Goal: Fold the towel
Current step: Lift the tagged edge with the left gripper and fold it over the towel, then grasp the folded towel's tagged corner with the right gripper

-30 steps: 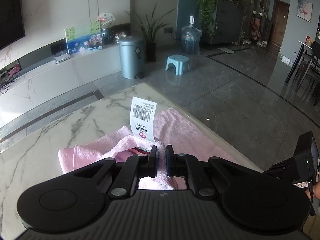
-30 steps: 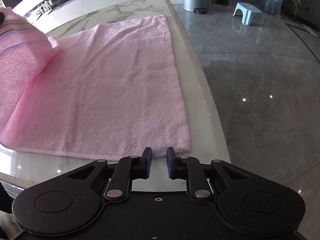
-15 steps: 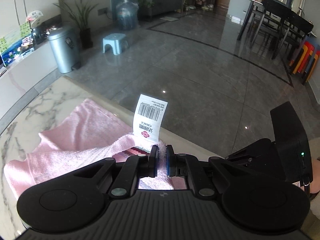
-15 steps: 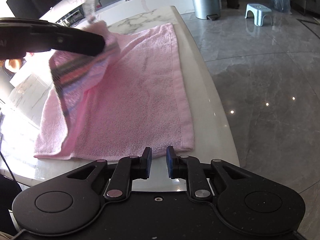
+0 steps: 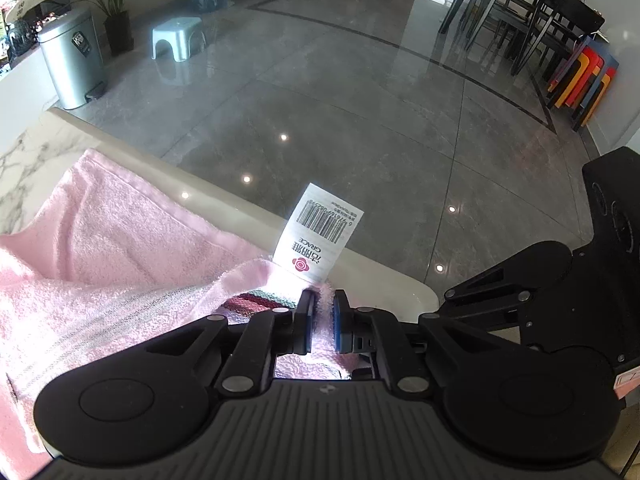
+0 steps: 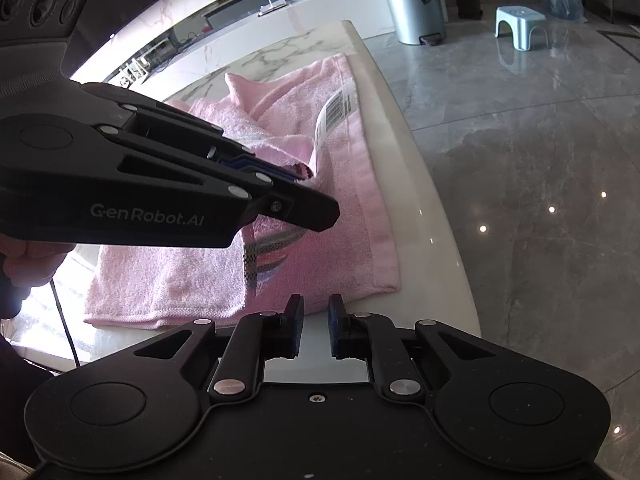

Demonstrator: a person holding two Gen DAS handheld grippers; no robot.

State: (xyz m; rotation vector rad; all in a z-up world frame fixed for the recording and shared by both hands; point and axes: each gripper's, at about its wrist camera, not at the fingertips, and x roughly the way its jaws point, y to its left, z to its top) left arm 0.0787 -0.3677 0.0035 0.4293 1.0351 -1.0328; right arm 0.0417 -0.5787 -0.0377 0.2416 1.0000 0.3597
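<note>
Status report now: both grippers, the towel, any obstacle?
Left gripper shut on towel corner, carried over the flat half. Right gripper open, empty, at the near hem. No obstacle seen.

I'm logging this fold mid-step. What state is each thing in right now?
towel: partly folded, one corner lifted over the flat layer
left gripper: shut on towel corner
right gripper: open, empty, at towel's near edge
barcode tag: standing up at held corner
trash bin: lid closed
</note>
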